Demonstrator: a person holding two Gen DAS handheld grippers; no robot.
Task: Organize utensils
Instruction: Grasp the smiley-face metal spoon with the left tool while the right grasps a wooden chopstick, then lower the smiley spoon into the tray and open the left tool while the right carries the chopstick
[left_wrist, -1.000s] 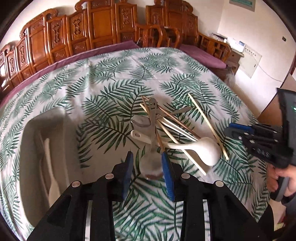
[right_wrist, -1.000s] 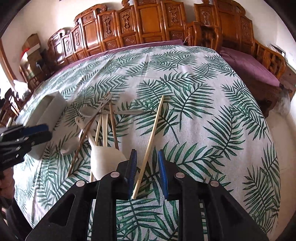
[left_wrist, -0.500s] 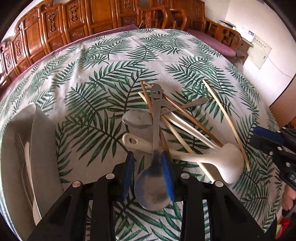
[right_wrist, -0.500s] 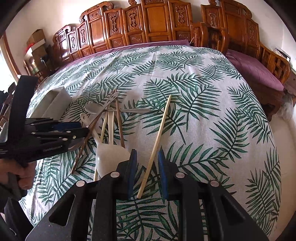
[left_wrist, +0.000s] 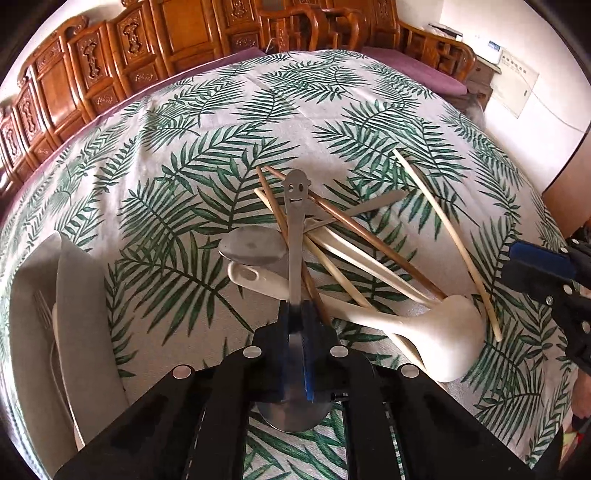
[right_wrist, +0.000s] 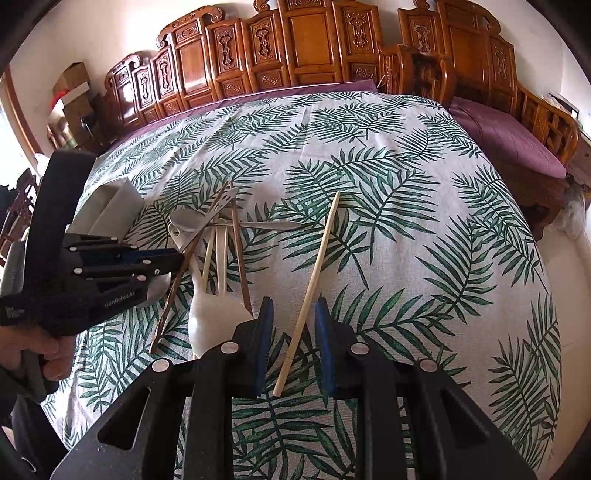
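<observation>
A heap of utensils lies on the leaf-print cloth. My left gripper (left_wrist: 295, 314) is closing, and its blue pads press both sides of the neck of a metal spoon with a smiley handle (left_wrist: 294, 221). The spoon's bowl shows under the jaws. Beside it lie a second metal spoon (left_wrist: 255, 245), a white ladle (left_wrist: 443, 332) and brown chopsticks (left_wrist: 369, 240). My right gripper (right_wrist: 291, 321) stands open around a lone pale chopstick (right_wrist: 314, 277), with its pads clear of it. From the right wrist, the left gripper (right_wrist: 173, 258) shows at the heap.
A grey tray (left_wrist: 81, 314) at the left of the table holds a fork (left_wrist: 42, 306) and a white utensil. Carved wooden chairs ring the far edge of the table. A hand (right_wrist: 48, 354) holds the left gripper's handle.
My left gripper came forward and down over the smiley spoon, and its jaws closed on the spoon's neck. The right gripper and its chopstick stayed where they were.
</observation>
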